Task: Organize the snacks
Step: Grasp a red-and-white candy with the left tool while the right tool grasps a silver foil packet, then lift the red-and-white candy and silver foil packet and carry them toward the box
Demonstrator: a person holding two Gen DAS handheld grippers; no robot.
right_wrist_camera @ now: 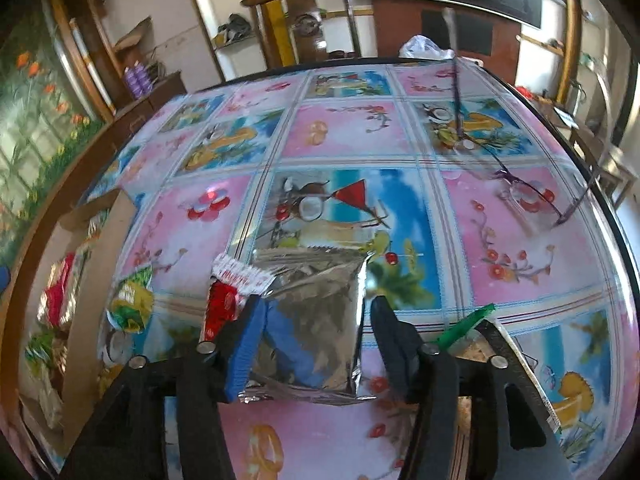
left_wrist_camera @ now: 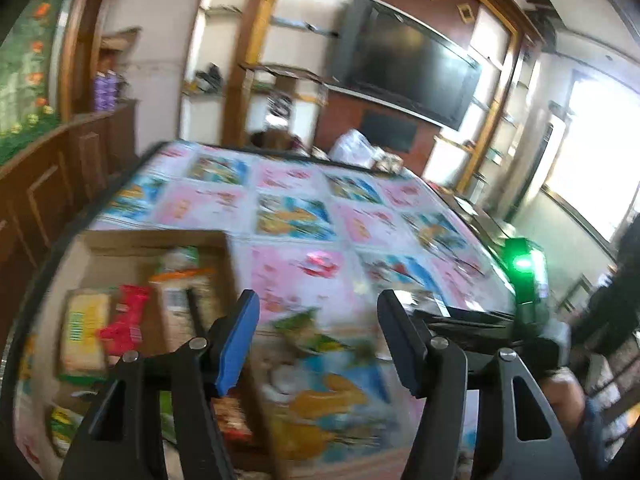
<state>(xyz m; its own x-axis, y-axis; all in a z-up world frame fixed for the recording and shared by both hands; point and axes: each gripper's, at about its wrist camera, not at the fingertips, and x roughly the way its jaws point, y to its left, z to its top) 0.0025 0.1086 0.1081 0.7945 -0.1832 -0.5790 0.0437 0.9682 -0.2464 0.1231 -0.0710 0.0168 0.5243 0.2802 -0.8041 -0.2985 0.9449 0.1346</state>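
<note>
A silver foil snack packet (right_wrist_camera: 320, 344) lies flat on the patterned table (right_wrist_camera: 340, 132), between the fingers of my right gripper (right_wrist_camera: 316, 302). The jaws stand apart at its edges without squeezing it, so the gripper is open. A red packet (right_wrist_camera: 220, 304) lies just left of it, and a green-edged packet (right_wrist_camera: 464, 328) lies under the right finger. At the table's left edge is a cardboard box (left_wrist_camera: 120, 240) holding a yellow packet (left_wrist_camera: 84, 332), a red packet (left_wrist_camera: 124, 320) and others. My left gripper (left_wrist_camera: 318, 296) hangs open and empty to the right of the box.
A pair of eyeglasses (right_wrist_camera: 520, 192) rests on the table's right side. A white plastic bag (right_wrist_camera: 424, 46) sits at the far edge. Wooden cabinets (left_wrist_camera: 60, 184) run along the left, with shelves and a television (left_wrist_camera: 408, 64) behind. The left wrist view is blurred.
</note>
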